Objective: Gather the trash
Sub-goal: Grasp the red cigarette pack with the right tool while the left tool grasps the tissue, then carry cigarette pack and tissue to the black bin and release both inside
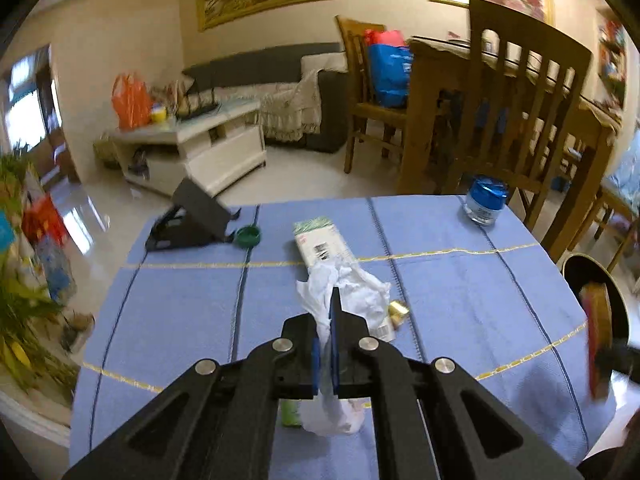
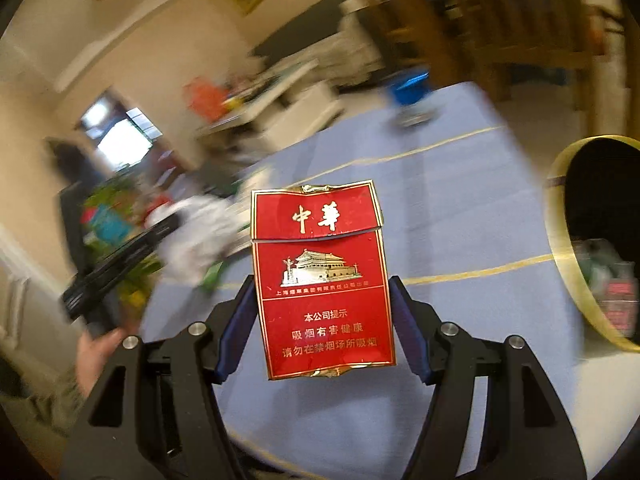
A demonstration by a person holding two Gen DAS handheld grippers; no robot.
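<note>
Left hand-held gripper (image 1: pixel 327 344) clamps crumpled tissue (image 1: pixel 344 292); right hand-held gripper (image 2: pixel 325 312) grasps red cigarette pack (image 2: pixel 320 280). Carry the pack to the bin (image 2: pixel 560 240) at 3 o'clock, release over its opening.

Right tongs (image 2: pixel 324 312) gripping red cigarette pack (image 2: pixel 322 284), bin (image 2: pixel 560 248) beside

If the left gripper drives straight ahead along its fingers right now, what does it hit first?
Probably the flat carton lying on the blue tablecloth, just past the fingertips. The left gripper is shut on crumpled white tissue, which would touch first. Depth is unclear through the fisheye.
</note>
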